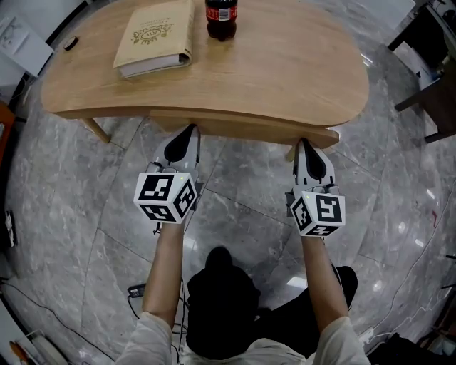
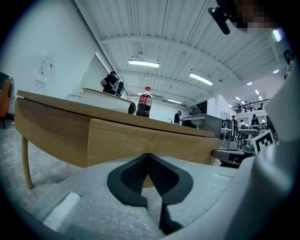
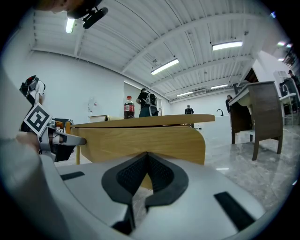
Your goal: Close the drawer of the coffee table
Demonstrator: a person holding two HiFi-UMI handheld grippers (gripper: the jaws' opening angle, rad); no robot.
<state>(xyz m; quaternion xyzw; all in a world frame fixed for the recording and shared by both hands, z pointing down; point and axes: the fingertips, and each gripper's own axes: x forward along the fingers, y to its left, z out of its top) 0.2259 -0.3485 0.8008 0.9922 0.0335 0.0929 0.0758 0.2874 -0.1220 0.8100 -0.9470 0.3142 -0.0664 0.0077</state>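
coffee table (image 1: 285,71) carries a red-labelled bottle (image 1: 221,16), print unreadable.

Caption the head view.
Left hand-held gripper and right hand-held gripper, both shut, at the light wooden coffee table's drawer front.

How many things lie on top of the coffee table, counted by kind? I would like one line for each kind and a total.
book: 1
cola bottle: 1
small dark object near the left edge, too small to identify: 1
Total on the coffee table: 3
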